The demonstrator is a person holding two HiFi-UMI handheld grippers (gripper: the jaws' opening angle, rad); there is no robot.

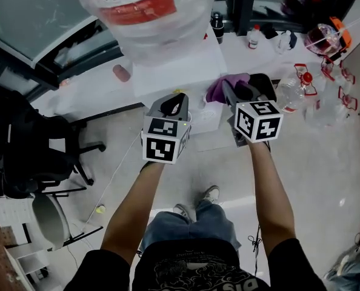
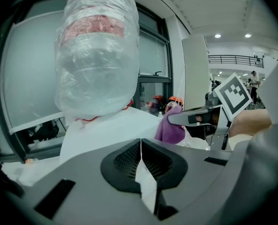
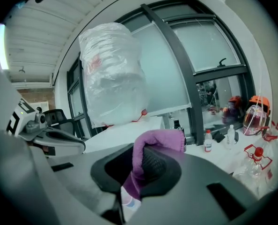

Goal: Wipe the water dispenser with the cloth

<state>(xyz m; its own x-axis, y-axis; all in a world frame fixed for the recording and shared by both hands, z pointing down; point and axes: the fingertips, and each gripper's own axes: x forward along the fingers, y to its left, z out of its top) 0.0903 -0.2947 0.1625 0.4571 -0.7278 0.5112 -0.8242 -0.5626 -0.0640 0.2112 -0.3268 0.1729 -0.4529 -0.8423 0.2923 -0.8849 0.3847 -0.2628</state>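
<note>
Right gripper (image 3: 138,167) clamped on purple cloth (image 3: 158,140); cloth wraps over one jaw pad and pokes up above the jaws. Left gripper (image 2: 140,159) jaws pressed together, nothing between them. Both grippers held up side by side in front of white dispenser (image 1: 174,65). Cloth just beside its front right edge, can't tell if touching. Bottle (image 1: 146,11) wrapped in clear plastic sits on top of dispenser. Small bottle (image 1: 253,37) on table (image 1: 262,62) to the right
</note>
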